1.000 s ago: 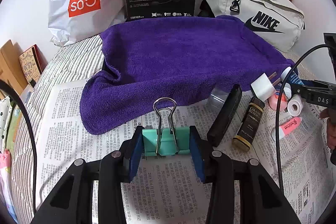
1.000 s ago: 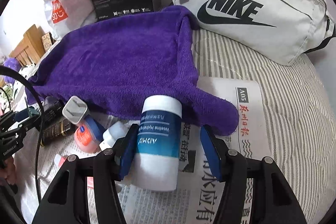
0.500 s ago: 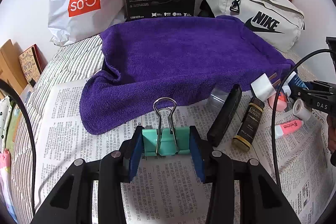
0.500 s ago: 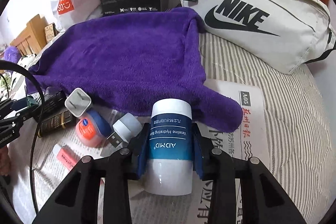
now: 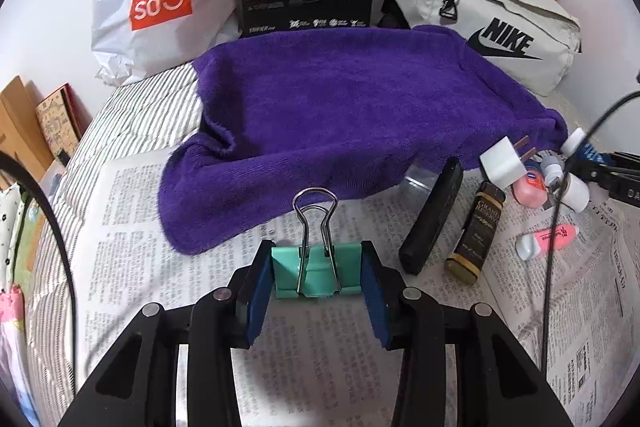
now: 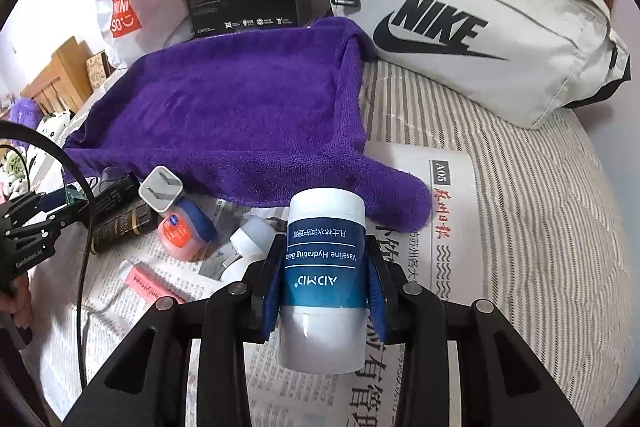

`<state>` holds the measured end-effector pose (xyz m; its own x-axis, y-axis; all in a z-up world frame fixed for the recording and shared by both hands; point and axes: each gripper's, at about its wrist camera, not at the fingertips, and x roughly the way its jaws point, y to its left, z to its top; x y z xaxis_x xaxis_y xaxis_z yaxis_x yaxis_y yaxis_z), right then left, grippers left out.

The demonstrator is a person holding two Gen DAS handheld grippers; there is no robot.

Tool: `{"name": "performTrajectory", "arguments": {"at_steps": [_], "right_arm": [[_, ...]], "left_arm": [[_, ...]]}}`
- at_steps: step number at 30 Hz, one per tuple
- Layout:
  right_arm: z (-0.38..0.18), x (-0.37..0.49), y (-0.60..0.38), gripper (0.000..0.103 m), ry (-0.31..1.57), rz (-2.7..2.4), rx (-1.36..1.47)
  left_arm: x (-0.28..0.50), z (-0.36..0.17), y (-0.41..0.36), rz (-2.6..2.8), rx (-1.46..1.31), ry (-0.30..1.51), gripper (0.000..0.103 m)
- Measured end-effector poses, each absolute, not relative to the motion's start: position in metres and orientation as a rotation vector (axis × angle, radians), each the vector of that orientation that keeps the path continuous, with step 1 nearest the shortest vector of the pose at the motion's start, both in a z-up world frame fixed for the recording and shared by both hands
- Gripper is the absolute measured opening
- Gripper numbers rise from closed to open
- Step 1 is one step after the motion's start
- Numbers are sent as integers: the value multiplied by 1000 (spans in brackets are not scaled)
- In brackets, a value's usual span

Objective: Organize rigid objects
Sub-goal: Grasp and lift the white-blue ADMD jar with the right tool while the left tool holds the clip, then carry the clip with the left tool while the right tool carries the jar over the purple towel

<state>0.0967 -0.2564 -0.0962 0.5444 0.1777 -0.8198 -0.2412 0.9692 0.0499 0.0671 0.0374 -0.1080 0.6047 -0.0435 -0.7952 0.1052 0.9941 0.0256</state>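
Right wrist view: my right tongs (image 6: 325,281) are clamped on the white cylindrical balm jar with a blue label (image 6: 324,267), pads on the label band, the jar tilted away from me above the printed newspaper (image 6: 408,379) on the striped bed. I judge it slick and round, so I'd keep the squeeze on the label, not the bare white plastic, and carry it level. In the left wrist view my left tongs (image 5: 316,277) grip the teal metal binder clip (image 5: 316,273) by its flat sides, wire loops pointing away, just above the paper. The clip is stiff and will not slip. Farther off lies the purple terry towel (image 5: 360,107), which looks the likely place to set things. I'd put each down well apart, clear of the white plug adapter (image 6: 161,191) and small pink jar (image 6: 180,229) clustered left of the balm.
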Motion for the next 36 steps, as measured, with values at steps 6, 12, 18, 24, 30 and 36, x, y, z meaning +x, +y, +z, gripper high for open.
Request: {"name": "performTrajectory", "arguments": {"at_steps": [6,12,18,24,30,36], "right_arm": [[-87,90,-258,36,949,279,-64],[-81,88,-258,36,932,304,-57],[-70,88,-259,36,914,315,-44],[-55,95,-256,36,902,320,-43],[-43,113,-249,36,897,337,-56],[-41,142,-240,36,914,349,-64]], "left_arm": [[56,-97,46,-59,58,927,40],[47,-86,51,-39,58,931,40],[44,-71,52,-33,61,909,40],[48,-55,55,-46,37,895,40],[61,-43,55,-54,36,885,40],[80,-33,58,-53,36,884,40]]}}
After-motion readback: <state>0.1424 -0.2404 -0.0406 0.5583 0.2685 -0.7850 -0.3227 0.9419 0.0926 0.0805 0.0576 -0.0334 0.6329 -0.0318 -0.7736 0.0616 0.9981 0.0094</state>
